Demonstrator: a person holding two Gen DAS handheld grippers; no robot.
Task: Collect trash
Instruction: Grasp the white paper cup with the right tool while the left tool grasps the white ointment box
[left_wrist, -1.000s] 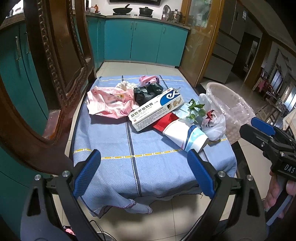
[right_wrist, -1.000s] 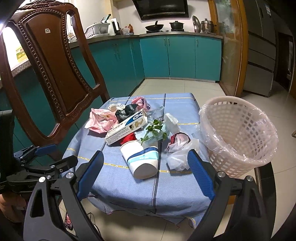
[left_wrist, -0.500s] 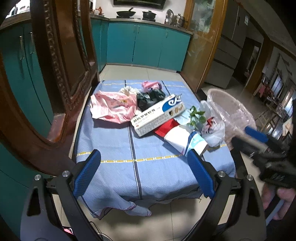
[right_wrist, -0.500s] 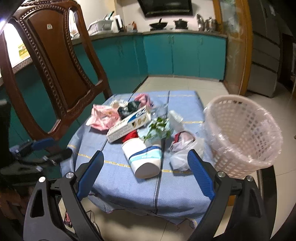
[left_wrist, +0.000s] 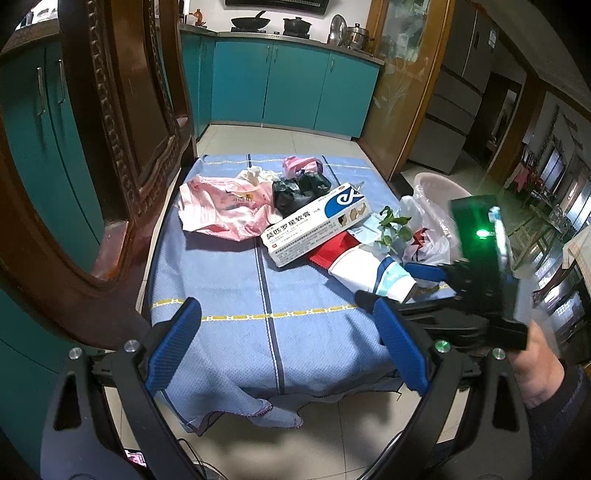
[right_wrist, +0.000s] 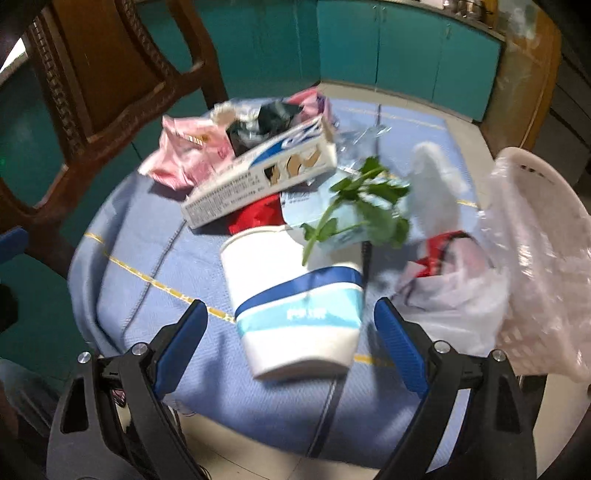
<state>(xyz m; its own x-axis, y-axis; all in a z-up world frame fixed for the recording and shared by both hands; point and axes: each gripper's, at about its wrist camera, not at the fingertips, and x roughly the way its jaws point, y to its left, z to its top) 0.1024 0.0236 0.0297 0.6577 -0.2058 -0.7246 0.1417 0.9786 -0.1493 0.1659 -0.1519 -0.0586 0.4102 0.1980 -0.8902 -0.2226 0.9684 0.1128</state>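
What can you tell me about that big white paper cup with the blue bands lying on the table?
The paper cup lies on its side on the blue tablecloth, its open mouth facing the other trash. It looks like white cardboard, with a dark blue stripe above a light blue band. A green leafy sprig droops over its rim, and a red wrapper lies at its mouth. A white plastic bag sits beside it. The right tongs are open in front of it, not touching it.
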